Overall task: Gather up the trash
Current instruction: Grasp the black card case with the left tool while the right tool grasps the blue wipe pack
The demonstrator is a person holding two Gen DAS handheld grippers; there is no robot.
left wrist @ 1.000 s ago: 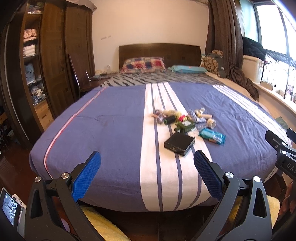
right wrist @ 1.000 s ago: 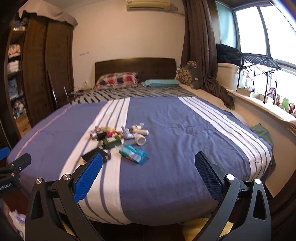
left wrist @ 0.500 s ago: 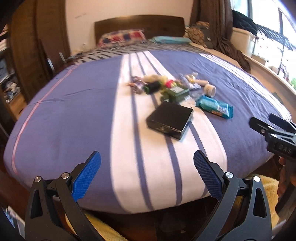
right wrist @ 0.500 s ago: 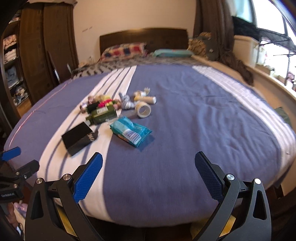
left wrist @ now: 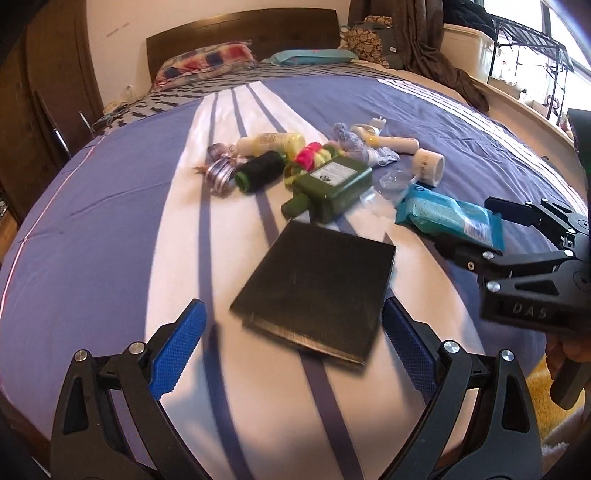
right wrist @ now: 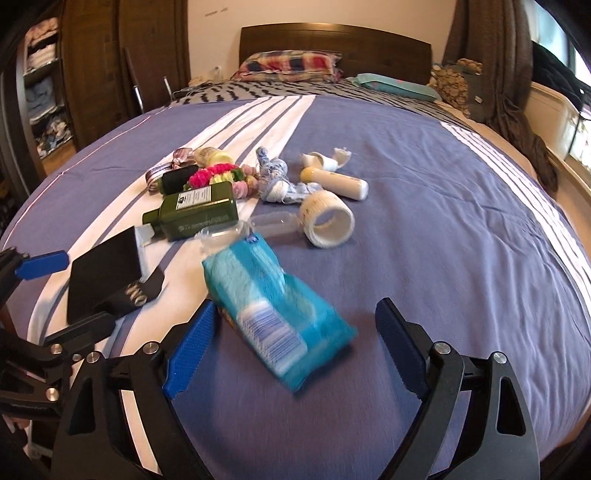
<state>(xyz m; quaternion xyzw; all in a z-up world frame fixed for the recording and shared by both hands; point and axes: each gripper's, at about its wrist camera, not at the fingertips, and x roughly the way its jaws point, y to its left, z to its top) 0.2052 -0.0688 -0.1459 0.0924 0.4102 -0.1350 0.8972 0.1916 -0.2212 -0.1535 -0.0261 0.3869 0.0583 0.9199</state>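
Daylit from right, motion-blurred foreground, fisheye-bent edges

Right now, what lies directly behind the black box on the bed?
Behind the black box lies a dark green bottle on its side, neck pointing left; whether they touch is unclear. Beyond it sit a black spool and colourful scrunchies. Anything under the box is hidden.

We see a big bed point(right wrist: 443, 229) with a blue cover that has white stripes, and a dark wooden headboard point(right wrist: 334, 38) stands against a pale wall point(right wrist: 218, 33). A checked pillow point(right wrist: 288, 62) and a teal pillow point(right wrist: 395, 86) lie by the headboard. A tall brown wardrobe point(right wrist: 122, 66) stands on one side, and brown curtains point(right wrist: 495, 62) hang by a bright window point(left wrist: 565, 33) on the other.
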